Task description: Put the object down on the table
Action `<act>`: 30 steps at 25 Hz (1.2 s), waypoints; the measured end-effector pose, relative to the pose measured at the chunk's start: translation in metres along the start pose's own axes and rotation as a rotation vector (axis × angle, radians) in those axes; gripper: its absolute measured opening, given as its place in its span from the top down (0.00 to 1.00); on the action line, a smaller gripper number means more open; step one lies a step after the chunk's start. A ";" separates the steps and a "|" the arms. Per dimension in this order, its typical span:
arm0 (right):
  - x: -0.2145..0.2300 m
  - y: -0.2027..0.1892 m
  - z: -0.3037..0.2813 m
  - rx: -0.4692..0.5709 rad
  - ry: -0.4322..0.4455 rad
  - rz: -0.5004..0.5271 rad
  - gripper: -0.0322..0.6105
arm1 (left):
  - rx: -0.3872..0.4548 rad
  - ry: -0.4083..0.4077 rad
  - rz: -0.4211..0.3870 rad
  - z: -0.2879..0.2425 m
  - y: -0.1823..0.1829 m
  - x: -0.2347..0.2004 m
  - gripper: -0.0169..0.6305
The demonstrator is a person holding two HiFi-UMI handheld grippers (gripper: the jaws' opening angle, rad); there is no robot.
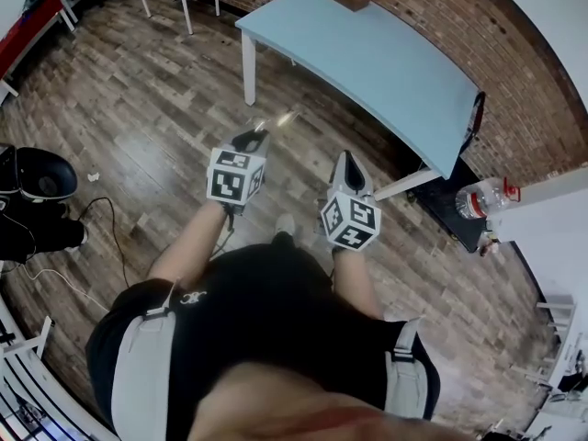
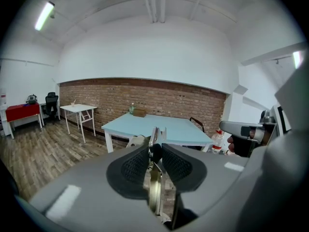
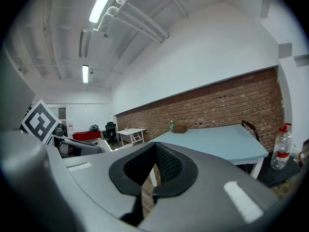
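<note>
Torso nearest; beyond it, left tongs clamp thin metal object above the floor. Right tongs closed, empty. Blue worktop lies far, well apart. Advice: keep the grip firm, carry over the worktop, lower to contact, then release.

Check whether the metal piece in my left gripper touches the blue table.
Apart. The head view shows the metal piece, held by the left gripper, over the wood floor, which shows between it and the blue table.

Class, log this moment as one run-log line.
phase: carry | left gripper: shut on thin shiny metal object | right gripper: shut, empty | light blue table: ahead, object not down
</note>
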State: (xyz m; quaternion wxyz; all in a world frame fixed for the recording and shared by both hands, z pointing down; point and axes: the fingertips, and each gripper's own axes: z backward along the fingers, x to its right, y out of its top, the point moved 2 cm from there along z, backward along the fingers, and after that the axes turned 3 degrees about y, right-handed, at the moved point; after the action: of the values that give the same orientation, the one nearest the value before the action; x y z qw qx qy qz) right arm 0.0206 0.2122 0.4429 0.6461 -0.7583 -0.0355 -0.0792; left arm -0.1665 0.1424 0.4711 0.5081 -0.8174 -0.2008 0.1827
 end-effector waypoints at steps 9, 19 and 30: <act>0.038 0.035 -0.076 -0.001 0.027 0.011 0.93 | 0.004 0.013 -0.007 -0.072 0.048 -0.005 0.84; 0.096 0.043 -0.145 -0.028 0.049 -0.002 0.93 | -0.024 0.039 -0.019 -0.148 0.077 0.004 0.84; 0.130 0.048 -0.200 -0.048 0.086 0.018 0.93 | -0.027 0.052 -0.003 -0.212 0.097 0.007 0.84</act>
State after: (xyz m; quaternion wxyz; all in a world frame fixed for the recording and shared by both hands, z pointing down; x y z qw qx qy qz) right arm 0.1417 0.0010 0.4478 0.6292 -0.7699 0.0008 -0.1067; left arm -0.0402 -0.0539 0.4713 0.5025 -0.8282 -0.1913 0.1580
